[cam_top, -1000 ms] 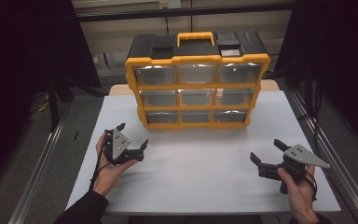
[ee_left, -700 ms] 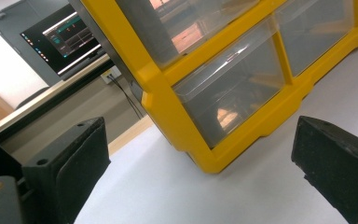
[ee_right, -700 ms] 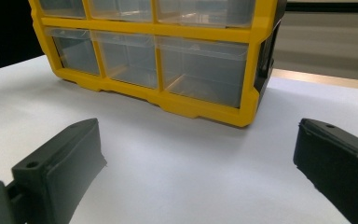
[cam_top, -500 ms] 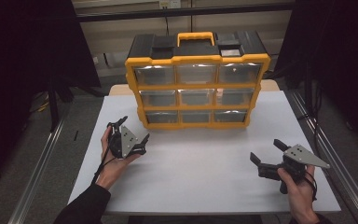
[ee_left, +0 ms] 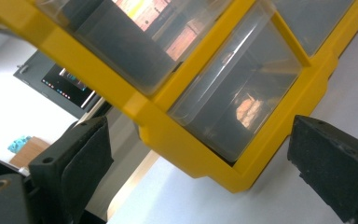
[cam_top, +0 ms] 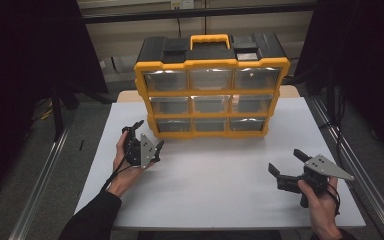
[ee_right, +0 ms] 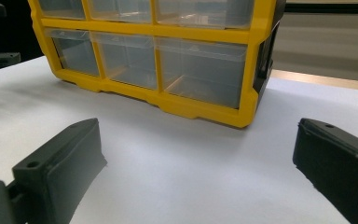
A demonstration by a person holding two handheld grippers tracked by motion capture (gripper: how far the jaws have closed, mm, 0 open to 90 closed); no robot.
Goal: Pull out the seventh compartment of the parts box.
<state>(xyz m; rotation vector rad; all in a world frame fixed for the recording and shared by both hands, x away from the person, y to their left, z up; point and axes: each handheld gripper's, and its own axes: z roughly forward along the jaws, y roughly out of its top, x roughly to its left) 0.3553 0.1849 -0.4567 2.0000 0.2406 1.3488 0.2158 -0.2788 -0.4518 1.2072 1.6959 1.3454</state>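
A yellow and black drawer cabinet (cam_top: 211, 91) with several clear drawers stands at the back middle of the white table (cam_top: 220, 175). My left gripper (cam_top: 149, 135) is held tilted just in front of the cabinet's lower left corner, open, with nothing between its jaws. In the left gripper view the bottom corner drawer (ee_left: 237, 93) and the yellow frame (ee_left: 168, 135) sit close ahead of the open left gripper (ee_left: 198, 154). My right gripper (cam_top: 285, 161) rests open near the table's front right. The right gripper (ee_right: 200, 149) faces the cabinet (ee_right: 168, 93) from a distance across bare table.
The cabinet has a yellow carry handle (cam_top: 209, 40) on its black top. Metal rails (cam_top: 352, 165) run along both sides of the table. Dark curtains (cam_top: 30, 75) close in the left and right.
My left gripper has moved forward and to the right, up to the cabinet's lower left corner, and has tilted. The right gripper has stayed in place.
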